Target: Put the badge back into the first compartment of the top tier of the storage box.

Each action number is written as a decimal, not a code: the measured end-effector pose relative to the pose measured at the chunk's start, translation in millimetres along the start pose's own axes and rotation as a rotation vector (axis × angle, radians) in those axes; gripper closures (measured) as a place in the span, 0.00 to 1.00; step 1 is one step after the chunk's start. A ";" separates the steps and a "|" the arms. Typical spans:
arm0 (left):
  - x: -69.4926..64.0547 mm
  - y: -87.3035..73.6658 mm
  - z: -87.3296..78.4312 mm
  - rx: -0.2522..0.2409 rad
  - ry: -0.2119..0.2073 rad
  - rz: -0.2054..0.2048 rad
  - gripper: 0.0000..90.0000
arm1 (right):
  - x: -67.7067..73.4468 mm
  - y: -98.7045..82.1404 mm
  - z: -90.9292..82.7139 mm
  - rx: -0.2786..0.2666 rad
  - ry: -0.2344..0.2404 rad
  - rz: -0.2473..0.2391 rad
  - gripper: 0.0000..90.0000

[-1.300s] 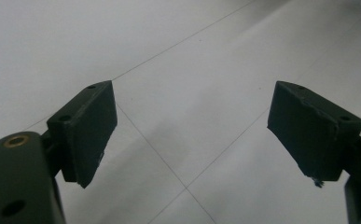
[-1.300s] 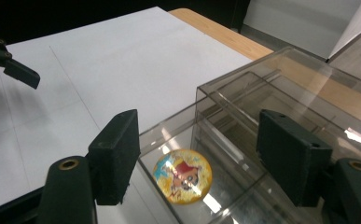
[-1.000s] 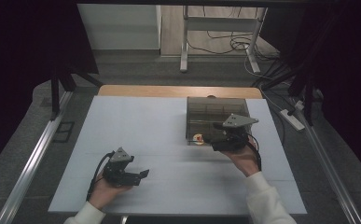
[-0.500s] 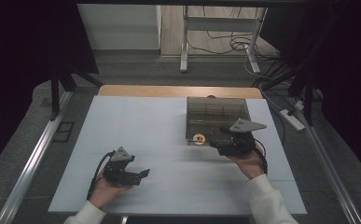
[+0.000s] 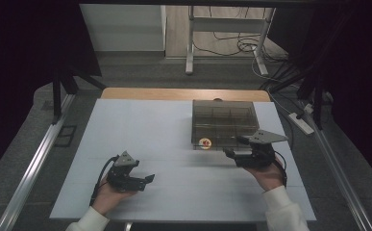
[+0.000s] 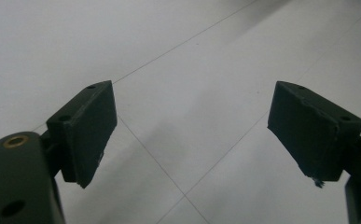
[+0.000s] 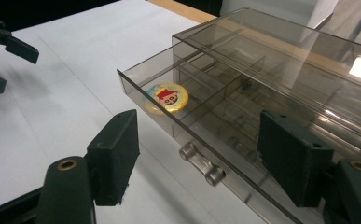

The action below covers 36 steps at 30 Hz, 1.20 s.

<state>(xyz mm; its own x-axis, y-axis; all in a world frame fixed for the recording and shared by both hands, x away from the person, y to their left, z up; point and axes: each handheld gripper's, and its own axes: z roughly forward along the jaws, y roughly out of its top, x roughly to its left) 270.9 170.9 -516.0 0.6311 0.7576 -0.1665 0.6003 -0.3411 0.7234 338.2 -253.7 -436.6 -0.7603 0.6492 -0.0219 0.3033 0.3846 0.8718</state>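
Badge point(image 7: 167, 97) in open drawer point(image 7: 225, 140)

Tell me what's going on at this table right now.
A person holds a gripper in each hand over a white table. The right gripper, jaws open, sits just in front of a smoky clear drawer box whose drawer is pulled out, with a round cartoon badge inside. The left gripper is open over bare tabletop.
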 end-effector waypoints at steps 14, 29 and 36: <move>-0.1 0.0 0.6 0.002 0.000 -0.001 0.17 | -0.4 -22.2 -29.8 0.001 -0.032 0.022 0.33; 0.3 -0.1 0.5 0.001 0.001 -0.004 0.17 | -1.0 -38.7 -47.0 0.011 -0.056 0.045 0.33; 1.1 -0.6 0.7 0.002 -0.001 -0.004 0.17 | -1.0 -43.6 -45.1 0.024 -0.058 0.048 0.33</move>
<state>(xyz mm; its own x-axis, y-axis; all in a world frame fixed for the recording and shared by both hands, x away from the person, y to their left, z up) 271.6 171.6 -517.1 0.6288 0.7587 -0.1701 0.6041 -0.3390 0.7212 299.8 -300.7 -452.6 -0.7100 0.7042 -0.0094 0.3531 0.3675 0.8604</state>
